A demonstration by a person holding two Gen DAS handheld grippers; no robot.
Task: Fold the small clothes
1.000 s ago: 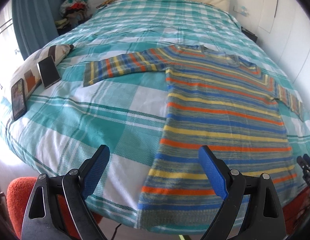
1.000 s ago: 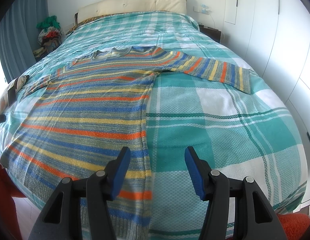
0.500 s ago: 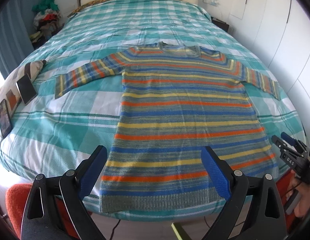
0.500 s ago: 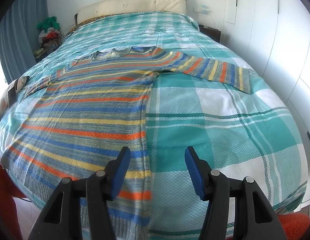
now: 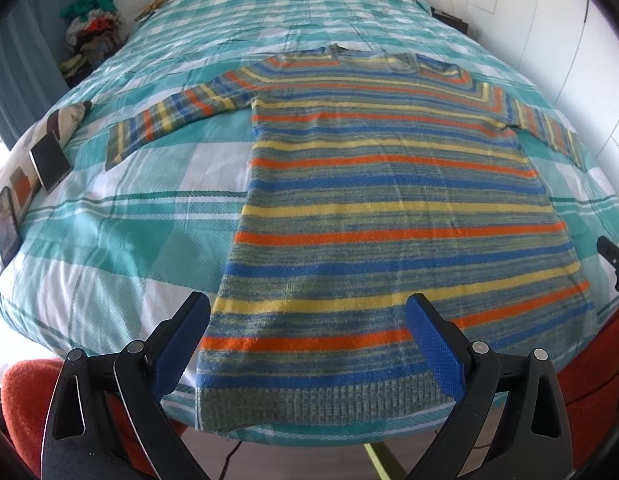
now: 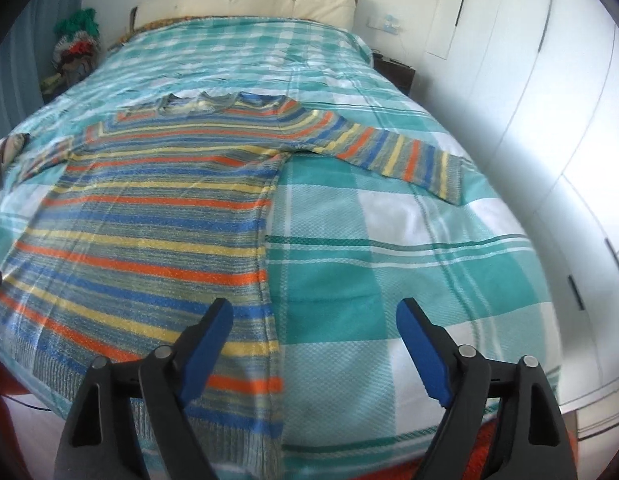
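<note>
A striped sweater (image 5: 389, 200) in blue, orange, yellow and grey lies flat on the bed, sleeves spread, hem toward me. It also shows in the right wrist view (image 6: 157, 216), with its right sleeve (image 6: 405, 156) stretched out. My left gripper (image 5: 309, 340) is open and empty, hovering over the sweater's hem near its left corner. My right gripper (image 6: 309, 336) is open and empty above the sweater's right side edge. The right gripper's tip shows at the right edge of the left wrist view (image 5: 613, 260).
The bed has a teal and white checked cover (image 5: 121, 248) (image 6: 409, 260). Two phones (image 5: 49, 160) and a pillow lie at the bed's left edge. A clothes pile (image 5: 89, 28) sits at the far left. White wardrobe doors (image 6: 549, 100) stand on the right.
My left gripper swung right to face the sweater's hem, then drew slightly back left. My right gripper shifted a little right and opened wider.
</note>
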